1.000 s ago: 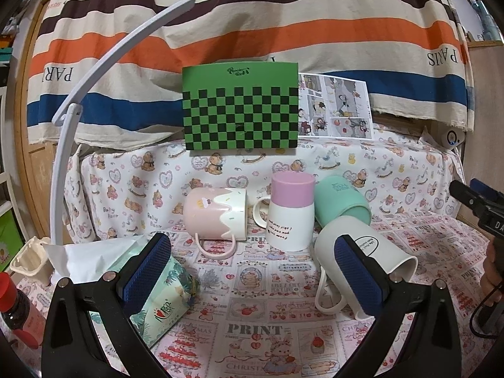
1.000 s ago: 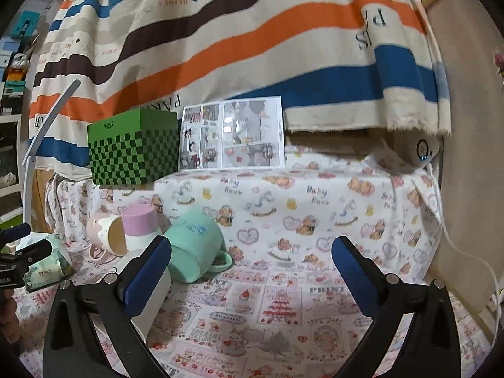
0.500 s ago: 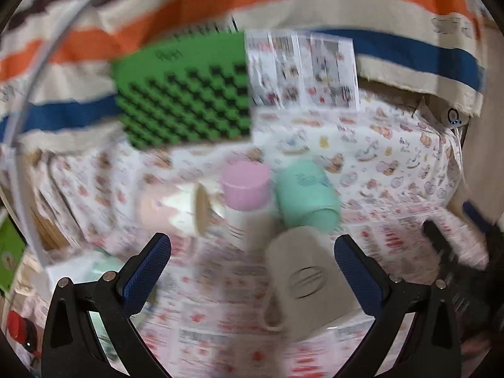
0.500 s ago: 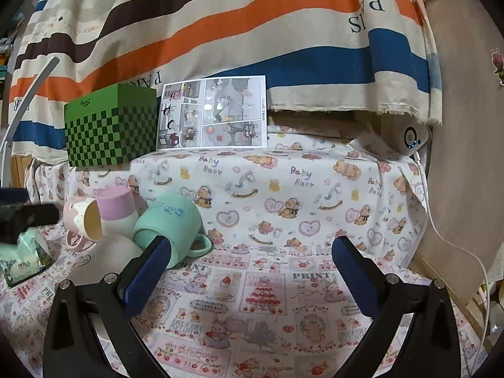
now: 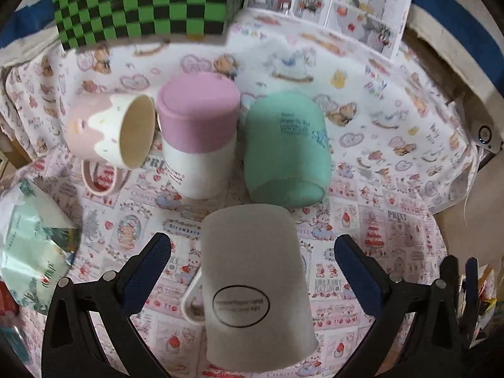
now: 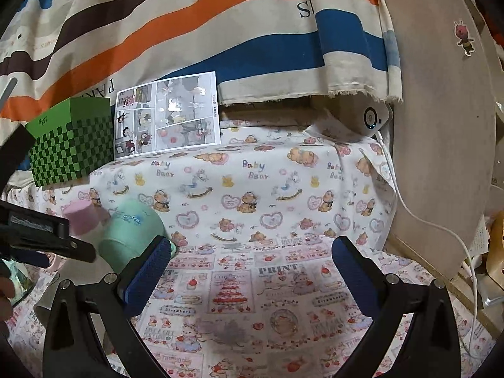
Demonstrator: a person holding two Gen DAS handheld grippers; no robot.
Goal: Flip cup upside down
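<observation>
A white mug with an oval logo (image 5: 252, 280) lies on its side on the printed cloth, base toward the far side, handle at its left. My left gripper (image 5: 252, 267) is open above it, with a blue pad on either side and not touching. Behind it are a mint mug (image 5: 283, 157) on its side, a pink-topped white cup (image 5: 198, 135) standing, and a pink-and-cream mug (image 5: 110, 132) on its side. My right gripper (image 6: 250, 271) is open and empty over bare cloth; the mint mug (image 6: 132, 233) sits to its left.
A green checkered box (image 5: 141, 0) and a comic sheet (image 5: 330, 3) stand at the back. A tissue pack (image 5: 31, 245) lies at left. The left gripper's body (image 6: 37, 233) shows in the right wrist view. A cable (image 6: 425, 220) runs down the right edge.
My left gripper has risen and tilted downward, moving right over the white mug, which now sits between its open pads. The right gripper has shifted slightly forward.
</observation>
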